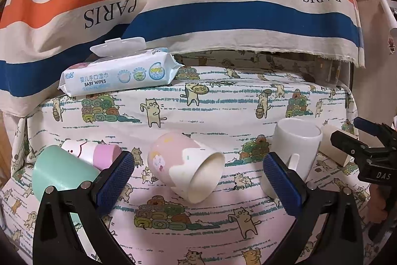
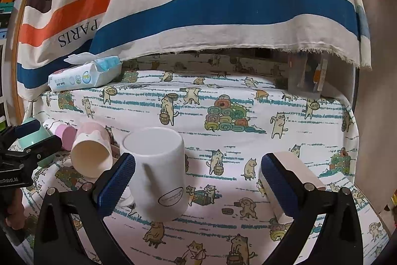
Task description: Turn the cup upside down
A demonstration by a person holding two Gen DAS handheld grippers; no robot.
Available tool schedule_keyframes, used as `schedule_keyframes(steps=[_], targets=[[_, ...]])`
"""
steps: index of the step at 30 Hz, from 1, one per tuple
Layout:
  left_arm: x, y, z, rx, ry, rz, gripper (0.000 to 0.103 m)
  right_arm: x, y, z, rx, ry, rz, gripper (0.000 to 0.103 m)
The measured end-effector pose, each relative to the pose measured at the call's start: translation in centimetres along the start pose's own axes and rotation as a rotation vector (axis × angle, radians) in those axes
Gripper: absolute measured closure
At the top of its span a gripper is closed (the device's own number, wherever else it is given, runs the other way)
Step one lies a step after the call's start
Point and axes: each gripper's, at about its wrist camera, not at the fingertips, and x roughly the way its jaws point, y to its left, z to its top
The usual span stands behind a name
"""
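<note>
left gripper (image 1: 198,180) low over cloth, jaws wide, pink cup (image 1: 184,167) on its side mid-frame | right gripper (image 2: 198,180) level, wide too, white mug (image 2: 158,173) lower centre, nothing held

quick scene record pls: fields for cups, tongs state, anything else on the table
surface: table under a cat-print cloth
pink cup: on its side, mouth toward the camera, between the open left tongs
white mug: upside down, beside the left pad of the open right tongs
green cup: on its side, far left
small pink-capped cup: lying behind the green one
wipes pack: back left, lid open
held: nothing
</note>
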Motion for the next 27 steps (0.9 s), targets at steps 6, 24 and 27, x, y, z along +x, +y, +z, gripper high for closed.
schedule_keyframes(steps=[6, 24, 27], targets=[[0.02, -0.11, -0.04, 0.007, -0.002, 0.005, 0.0, 0.07, -0.16, -0.01, 0.001, 0.0, 0.001, 0.001], [0.01, -0.15, -0.24, 0.008, 0.01, 0.005, 0.0, 0.07, -0.13, -0.05, 0.0, 0.003, 0.003, 0.001], [0.0, -0.16, -0.25, 0.009, 0.01, 0.005, 0.0, 0.13, -0.18, -0.06, 0.0, 0.005, 0.004, 0.001]])
